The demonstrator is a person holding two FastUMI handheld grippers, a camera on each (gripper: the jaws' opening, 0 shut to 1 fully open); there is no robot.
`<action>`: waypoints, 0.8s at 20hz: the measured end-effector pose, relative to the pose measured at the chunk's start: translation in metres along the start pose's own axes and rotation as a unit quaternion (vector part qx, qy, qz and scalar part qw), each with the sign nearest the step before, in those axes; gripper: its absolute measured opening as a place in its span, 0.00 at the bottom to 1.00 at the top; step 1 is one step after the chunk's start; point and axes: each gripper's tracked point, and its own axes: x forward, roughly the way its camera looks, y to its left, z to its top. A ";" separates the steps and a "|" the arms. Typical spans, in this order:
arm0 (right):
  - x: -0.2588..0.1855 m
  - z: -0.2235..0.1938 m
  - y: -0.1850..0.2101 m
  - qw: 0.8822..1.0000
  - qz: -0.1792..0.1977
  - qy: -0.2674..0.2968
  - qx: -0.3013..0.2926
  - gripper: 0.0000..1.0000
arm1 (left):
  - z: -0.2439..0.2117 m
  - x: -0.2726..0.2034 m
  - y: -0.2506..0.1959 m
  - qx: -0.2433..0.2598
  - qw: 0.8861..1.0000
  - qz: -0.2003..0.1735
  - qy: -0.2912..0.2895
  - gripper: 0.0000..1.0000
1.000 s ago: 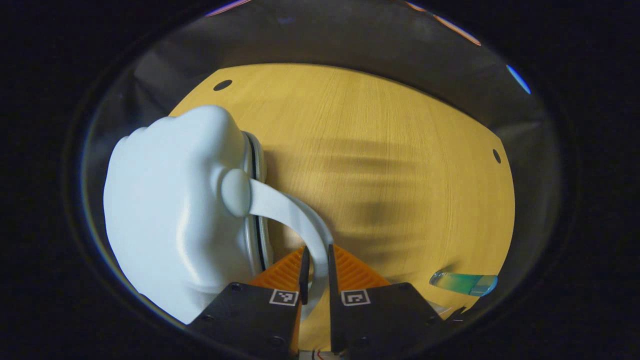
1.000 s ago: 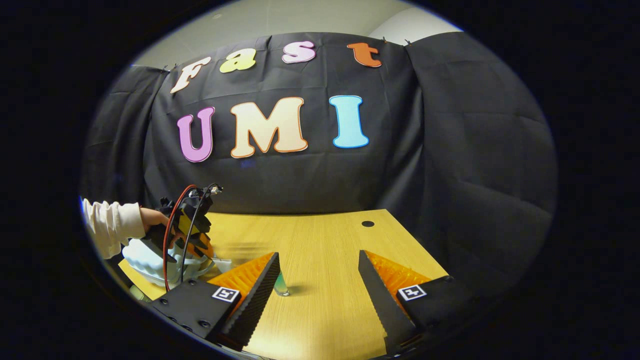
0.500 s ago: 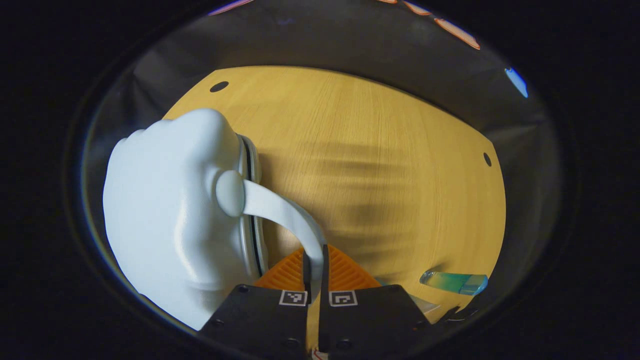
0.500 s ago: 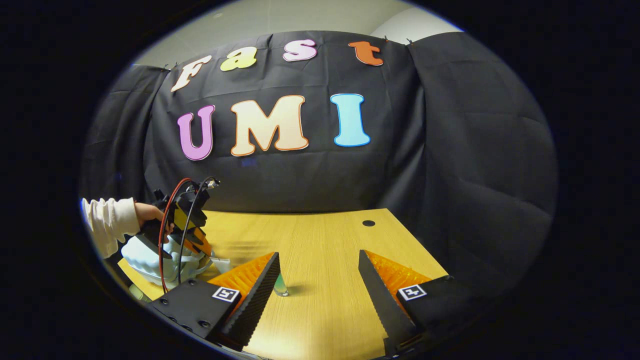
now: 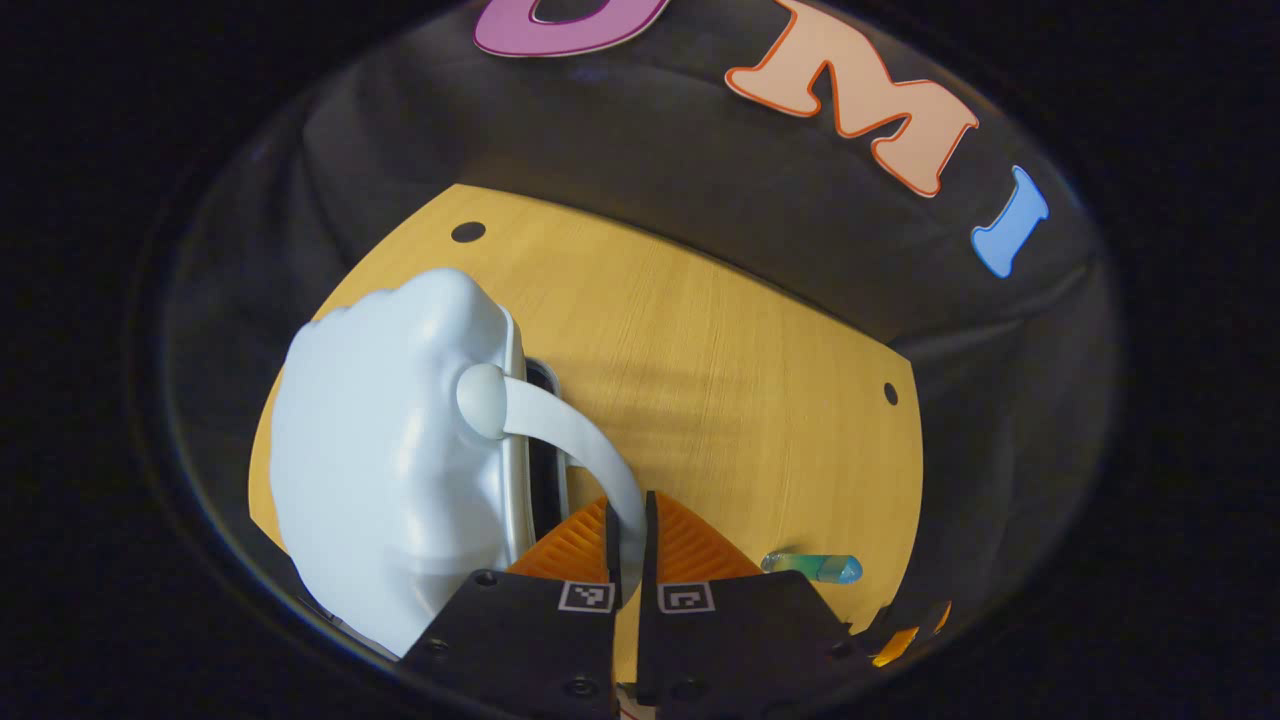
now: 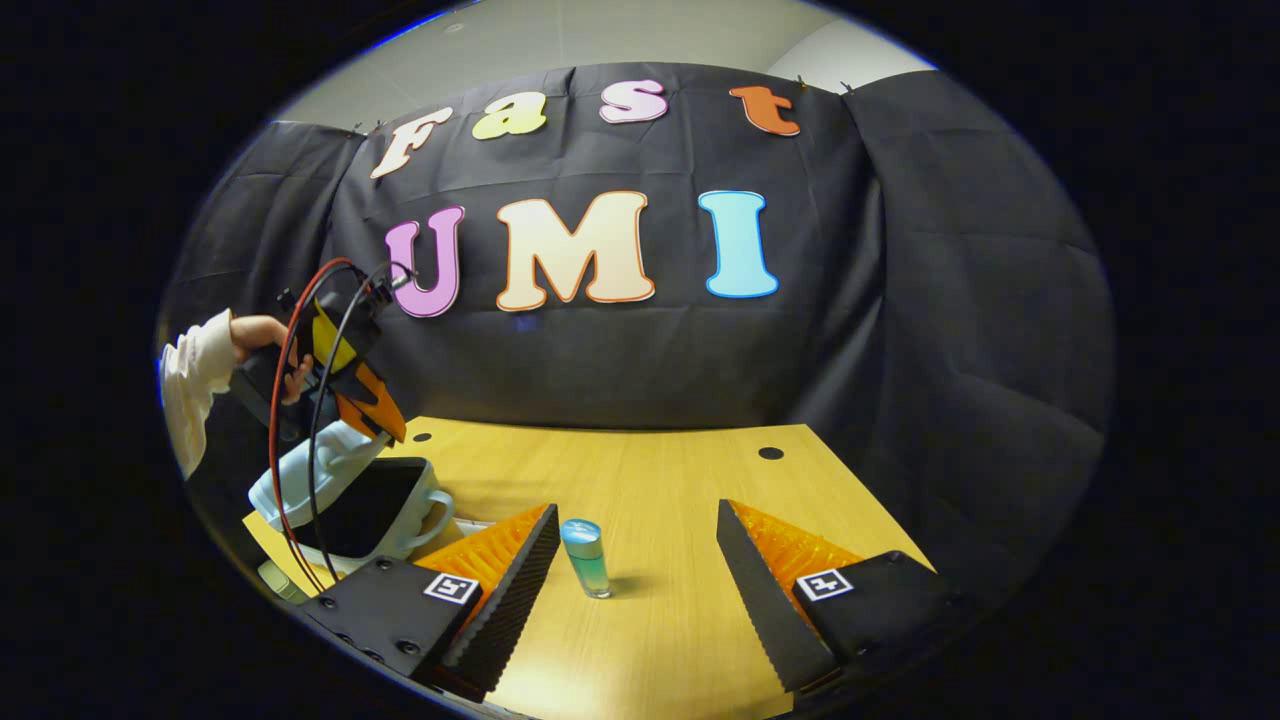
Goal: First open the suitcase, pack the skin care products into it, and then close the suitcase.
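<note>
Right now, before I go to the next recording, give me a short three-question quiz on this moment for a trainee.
1. True or false: the left tongs are shut on the suitcase handle.
2. In the right gripper view, the small bottle with blue-green liquid is: A) lying inside the suitcase; B) standing upright on the table, between the fingers of the right tongs and beyond them; C) held by the left tongs.
3. Fill in: the jaws of the right tongs stand ____.

Key: 1 true; 2 B; 3 open.
</note>
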 end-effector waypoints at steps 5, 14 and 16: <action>0.002 0.000 0.027 1.000 0.021 -0.003 0.002 0.99 | 0.038 -0.081 0.037 -0.033 0.997 -0.005 -0.068 0.01; 0.001 -0.001 0.071 0.999 0.033 -0.004 -0.008 0.99 | 0.069 -0.181 0.177 -0.070 0.987 0.043 -0.136 0.01; -0.001 0.002 0.083 0.999 0.035 -0.010 -0.015 0.99 | 0.066 -0.193 0.208 -0.067 0.987 0.061 -0.136 0.01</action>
